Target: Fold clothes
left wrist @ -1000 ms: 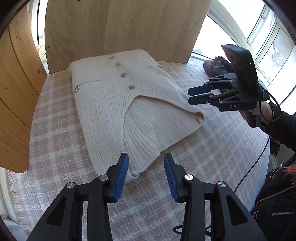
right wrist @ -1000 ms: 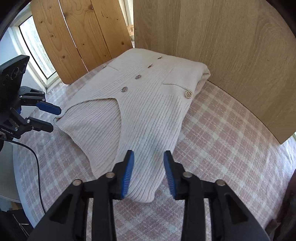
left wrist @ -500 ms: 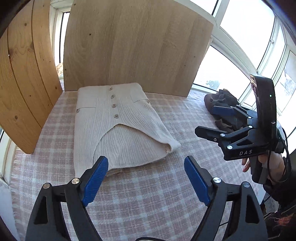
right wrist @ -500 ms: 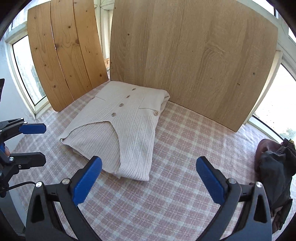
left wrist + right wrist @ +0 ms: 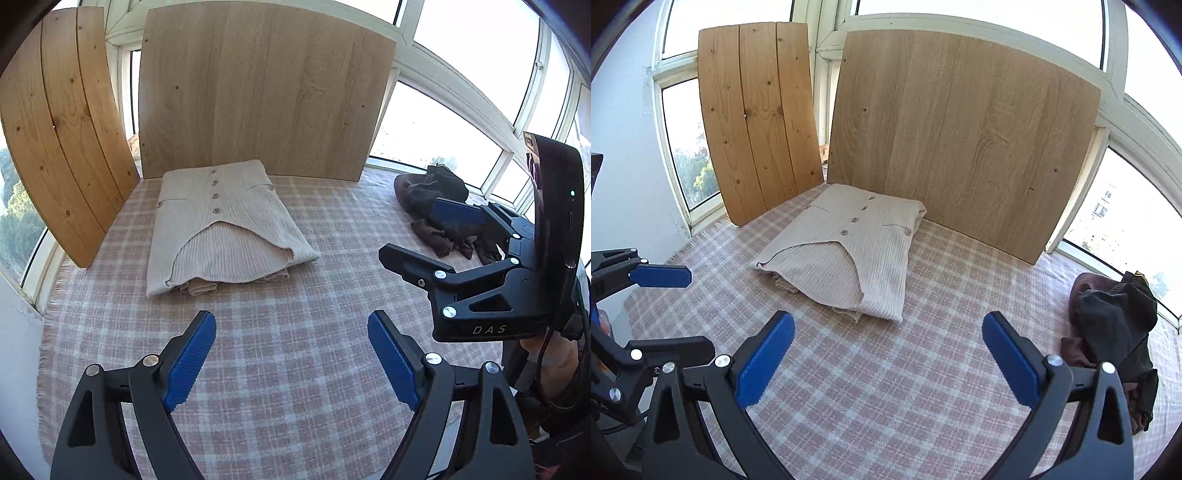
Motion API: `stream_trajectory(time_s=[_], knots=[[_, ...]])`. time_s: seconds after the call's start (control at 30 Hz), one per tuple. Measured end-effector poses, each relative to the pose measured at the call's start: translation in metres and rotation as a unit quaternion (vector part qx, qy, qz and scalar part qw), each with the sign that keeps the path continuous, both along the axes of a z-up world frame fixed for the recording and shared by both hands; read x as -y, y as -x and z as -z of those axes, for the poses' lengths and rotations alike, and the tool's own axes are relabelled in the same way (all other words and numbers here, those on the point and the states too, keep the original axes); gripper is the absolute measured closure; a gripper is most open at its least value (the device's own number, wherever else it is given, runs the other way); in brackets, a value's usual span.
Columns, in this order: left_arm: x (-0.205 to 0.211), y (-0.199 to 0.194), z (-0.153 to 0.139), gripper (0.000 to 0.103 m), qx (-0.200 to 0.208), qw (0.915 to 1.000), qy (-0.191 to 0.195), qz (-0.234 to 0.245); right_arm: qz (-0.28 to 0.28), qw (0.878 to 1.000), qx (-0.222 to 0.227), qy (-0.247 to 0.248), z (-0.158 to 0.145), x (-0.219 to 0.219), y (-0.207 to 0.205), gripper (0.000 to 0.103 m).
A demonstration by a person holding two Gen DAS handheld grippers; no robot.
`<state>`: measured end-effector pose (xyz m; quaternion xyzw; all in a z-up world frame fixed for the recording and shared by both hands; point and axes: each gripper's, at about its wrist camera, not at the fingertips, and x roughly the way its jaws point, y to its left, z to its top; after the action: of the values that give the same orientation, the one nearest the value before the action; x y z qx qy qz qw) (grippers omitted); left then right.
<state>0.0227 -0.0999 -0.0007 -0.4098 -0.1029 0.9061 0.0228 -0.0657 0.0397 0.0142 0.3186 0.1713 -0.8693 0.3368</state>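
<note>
A checked cloth covers the table by bright windows (wooden boards lean behind). The folded cardigan lies near the boards. Left gripper and right gripper have both just been opening and now gape wide, holding nothing.

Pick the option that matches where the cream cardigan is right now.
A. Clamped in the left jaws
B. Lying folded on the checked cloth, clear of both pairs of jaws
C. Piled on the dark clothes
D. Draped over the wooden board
B: the cream cardigan lies folded flat on the checked cloth, while the left gripper and right gripper stand open and empty, short of it.
</note>
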Motion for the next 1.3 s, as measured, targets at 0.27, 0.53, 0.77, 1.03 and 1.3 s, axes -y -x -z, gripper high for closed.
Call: stream_trajectory(time_s=[0.27,0.53,0.77,1.03,1.3], knots=[[-0.029,-0.035,-0.016,0.019,-0.007,1.0000,-0.002,-0.003,-0.001,1.000,-0.006,0.029,-0.020,-0.015,-0.037,0.000],[-0.050,-0.055,-0.021,0.020,-0.003,0.9999,-0.008,-0.012,0.013,1.000,-0.026,0.008,-0.025,-0.020,-0.059,0.000],[-0.062,-0.066,-0.029,0.020,-0.014,0.9981,0.035,-0.049,0.075,0.994,-0.080,-0.012,-0.031,-0.028,-0.072,0.000],[-0.074,-0.086,-0.046,0.019,-0.057,0.9899,0.092,-0.093,0.057,0.997,0.000,0.046,-0.034,-0.047,-0.070,0.000],[-0.065,-0.086,-0.046,0.019,-0.056,0.9895,0.076,-0.109,0.060,0.997,0.002,0.038,-0.037,-0.048,-0.075,0.000]])
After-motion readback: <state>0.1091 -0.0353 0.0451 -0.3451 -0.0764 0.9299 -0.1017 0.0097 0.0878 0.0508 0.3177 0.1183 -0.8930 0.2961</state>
